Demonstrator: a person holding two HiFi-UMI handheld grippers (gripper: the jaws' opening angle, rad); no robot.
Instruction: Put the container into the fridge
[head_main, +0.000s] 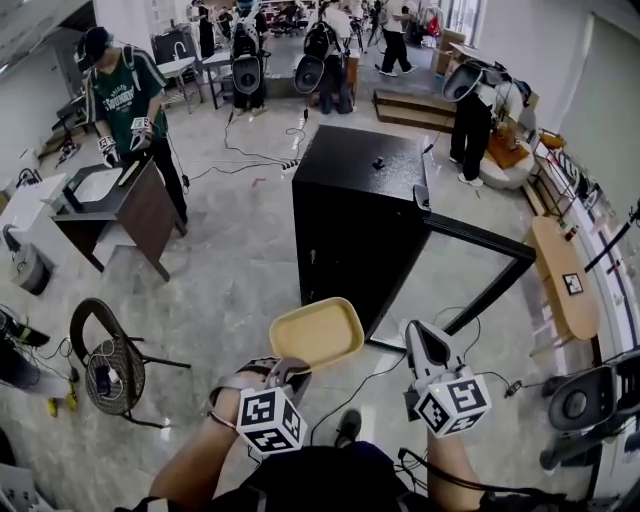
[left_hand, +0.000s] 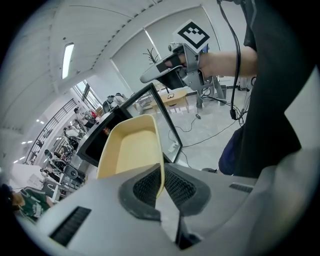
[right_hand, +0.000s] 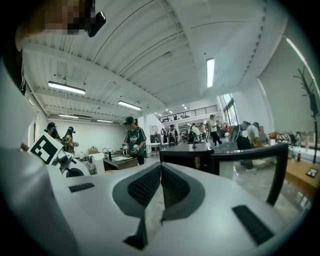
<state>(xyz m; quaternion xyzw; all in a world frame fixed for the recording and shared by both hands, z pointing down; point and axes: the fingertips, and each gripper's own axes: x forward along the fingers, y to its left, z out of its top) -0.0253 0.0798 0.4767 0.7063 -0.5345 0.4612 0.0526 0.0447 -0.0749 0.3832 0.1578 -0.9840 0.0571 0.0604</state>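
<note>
A shallow yellow container (head_main: 316, 332) hangs in front of me, tilted. My left gripper (head_main: 288, 372) is shut on its near rim. In the left gripper view the rim of the container (left_hand: 131, 147) is pinched between the two dark pads (left_hand: 145, 187). My right gripper (head_main: 424, 345) is to the right of it, shut with nothing between its jaws, and it also shows in the left gripper view (left_hand: 150, 76). Beyond stands the black fridge (head_main: 355, 215) with its glass door (head_main: 480, 265) swung open to the right. The right gripper view shows the fridge (right_hand: 187, 155) and the door (right_hand: 250, 165) ahead.
A wooden desk (head_main: 125, 205) with a person behind it stands at the left. A round chair (head_main: 110, 360) is at the near left. Cables run over the floor around the fridge. A long bench (head_main: 565, 275) lies at the right. Several people stand at the back.
</note>
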